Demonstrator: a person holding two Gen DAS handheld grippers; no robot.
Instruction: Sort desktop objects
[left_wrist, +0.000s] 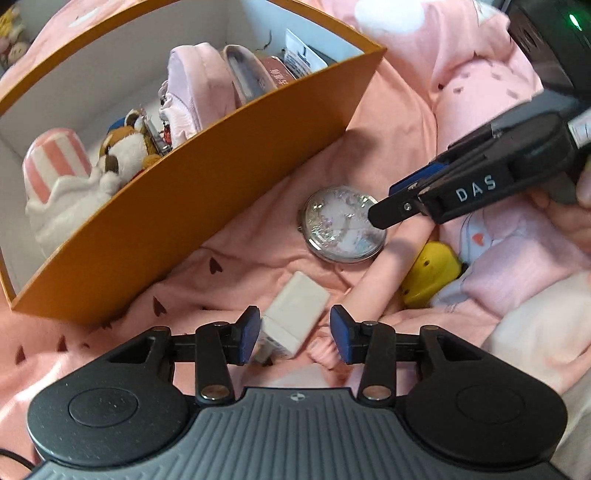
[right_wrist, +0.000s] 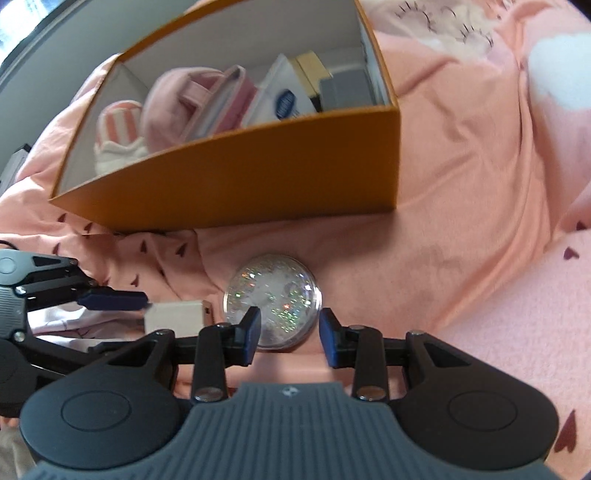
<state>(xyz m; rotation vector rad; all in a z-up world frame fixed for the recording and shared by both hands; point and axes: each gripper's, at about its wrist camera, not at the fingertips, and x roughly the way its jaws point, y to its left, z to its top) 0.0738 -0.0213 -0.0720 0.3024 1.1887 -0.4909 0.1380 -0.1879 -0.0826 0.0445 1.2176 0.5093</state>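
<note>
Nearest to you in the left wrist view, your left hand-held gripper (left_wrist: 293, 338) stands open, its blue pads on either side of the white charger block (left_wrist: 295, 314) without pressing it; the block lies flat on the pink bedsheet (left_wrist: 229, 236), tilted toward the box, and it looks set up for a pinch across its short width. In the right wrist view, your right hand-held gripper (right_wrist: 290, 338) is also open and holds nothing, its left pad over the near edge of the round glitter compact (right_wrist: 272, 304) and its right pad just off the rim; the case looks wider than the gap, so I judge you would need to spread the jaws or take it by the edge. Compact and charger lie just beside each other, so the two tools crowd one spot: the left view shows the right fingertips (left_wrist: 380, 216) over the compact's right side. Only the left view shows the yellow toy (left_wrist: 430, 275) tucked in a fold to the right, and the plush toys (left_wrist: 125, 147) inside the box. Farther off sits the orange box (right_wrist: 236, 177), its wall toward you, already holding a pink cap (right_wrist: 177, 107) and cartons; only the right view shows the grey case (right_wrist: 345, 92) at its right end.
</note>
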